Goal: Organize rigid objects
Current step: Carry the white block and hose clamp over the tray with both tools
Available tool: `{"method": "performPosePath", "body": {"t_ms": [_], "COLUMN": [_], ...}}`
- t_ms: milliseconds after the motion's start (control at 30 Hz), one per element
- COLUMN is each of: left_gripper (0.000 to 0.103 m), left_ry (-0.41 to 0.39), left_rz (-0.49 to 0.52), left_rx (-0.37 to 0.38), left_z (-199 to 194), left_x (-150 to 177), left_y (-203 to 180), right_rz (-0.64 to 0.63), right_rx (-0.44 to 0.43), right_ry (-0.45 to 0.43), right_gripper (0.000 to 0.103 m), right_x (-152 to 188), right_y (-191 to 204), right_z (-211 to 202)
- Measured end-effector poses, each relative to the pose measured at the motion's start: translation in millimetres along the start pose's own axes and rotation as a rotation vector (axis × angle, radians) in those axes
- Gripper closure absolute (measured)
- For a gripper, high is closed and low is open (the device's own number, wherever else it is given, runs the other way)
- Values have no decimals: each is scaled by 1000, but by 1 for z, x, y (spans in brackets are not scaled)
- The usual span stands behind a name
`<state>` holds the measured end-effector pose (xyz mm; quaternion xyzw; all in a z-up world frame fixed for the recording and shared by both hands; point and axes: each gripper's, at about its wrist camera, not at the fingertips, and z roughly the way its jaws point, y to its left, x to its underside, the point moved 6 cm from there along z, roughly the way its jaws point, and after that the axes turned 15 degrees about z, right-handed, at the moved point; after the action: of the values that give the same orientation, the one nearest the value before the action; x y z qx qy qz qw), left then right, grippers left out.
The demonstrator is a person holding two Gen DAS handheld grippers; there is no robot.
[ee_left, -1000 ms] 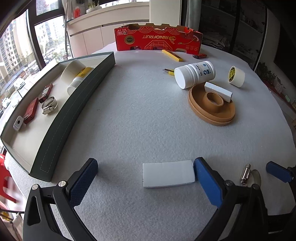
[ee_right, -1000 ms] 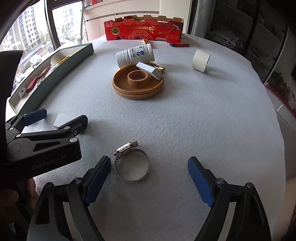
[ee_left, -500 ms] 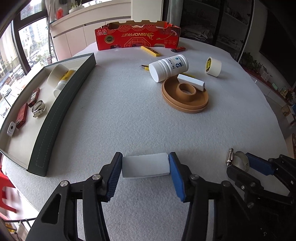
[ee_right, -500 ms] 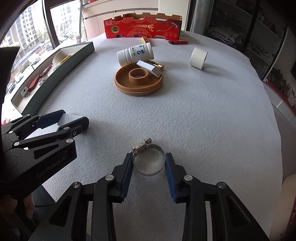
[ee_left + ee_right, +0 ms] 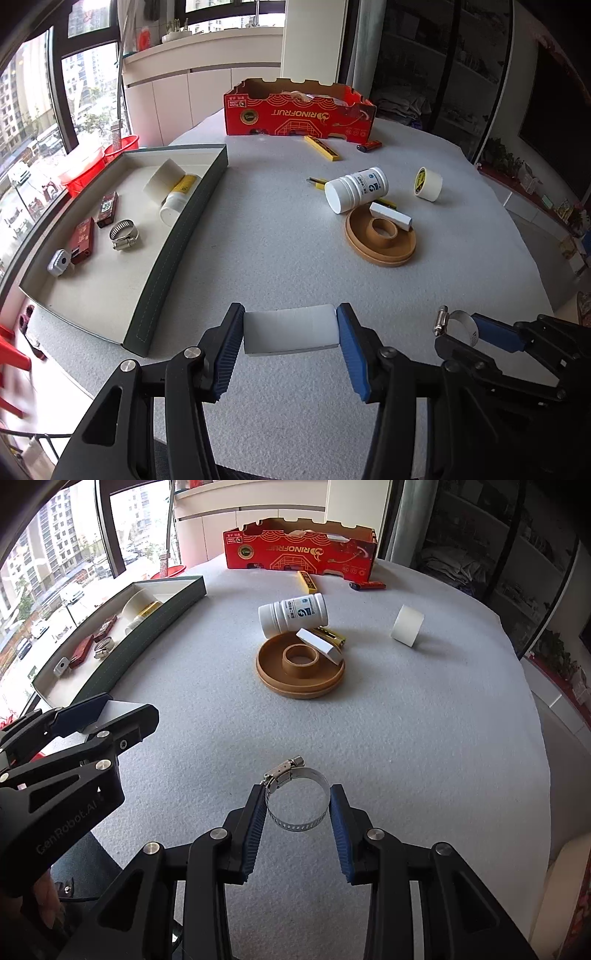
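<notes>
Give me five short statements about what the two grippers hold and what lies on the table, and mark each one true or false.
1. The left gripper is shut on a white block. True.
2. The right gripper holds a roll of tape. False: it is shut on a metal hose clamp; the tape roll lies on the table.
3. The white bottle stands upright. False: it lies on its side beside the brown round dish.
4. A second hose clamp lies inside the green tray. True.
5. The red cardboard box sits inside the tray. False: it stands on the table at the far end.
</notes>
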<state>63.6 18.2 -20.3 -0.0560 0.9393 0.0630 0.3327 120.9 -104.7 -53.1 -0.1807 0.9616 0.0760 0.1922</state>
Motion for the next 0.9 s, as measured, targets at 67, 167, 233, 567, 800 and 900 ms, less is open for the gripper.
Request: {"method": "performPosePath", "body": {"t_ms": [67, 167, 233, 567, 800, 900], "left_gripper": [49, 49, 49, 49, 49, 49], "left_ry": [-14, -32, -45, -70, -65, -60], "left_rz": [-21, -57, -80, -185, -246, -273], "left_rx": [-6, -17, -25, -87, -124, -152], "left_z": [-6, -13, -19, -30, -32, -35], "left_x": [0, -1, -1, 9, 21, 28], "left_y": [10, 26, 37, 92, 128, 147], "right_rz": [-14, -39, -57, -161, -222, -243], "right_rx": [-2, -8, -16, -59, -98, -118], "right_ry": [-8, -21, -27, -58, -59, -53], "right_gripper": [67, 67, 67, 67, 67, 67], "right_x": [-4, -9, -13, -30, -38, -42], "right_y": [8, 23, 34, 94, 136, 153], "right_z": [-3, -8, -11, -22, -22, -19]}}
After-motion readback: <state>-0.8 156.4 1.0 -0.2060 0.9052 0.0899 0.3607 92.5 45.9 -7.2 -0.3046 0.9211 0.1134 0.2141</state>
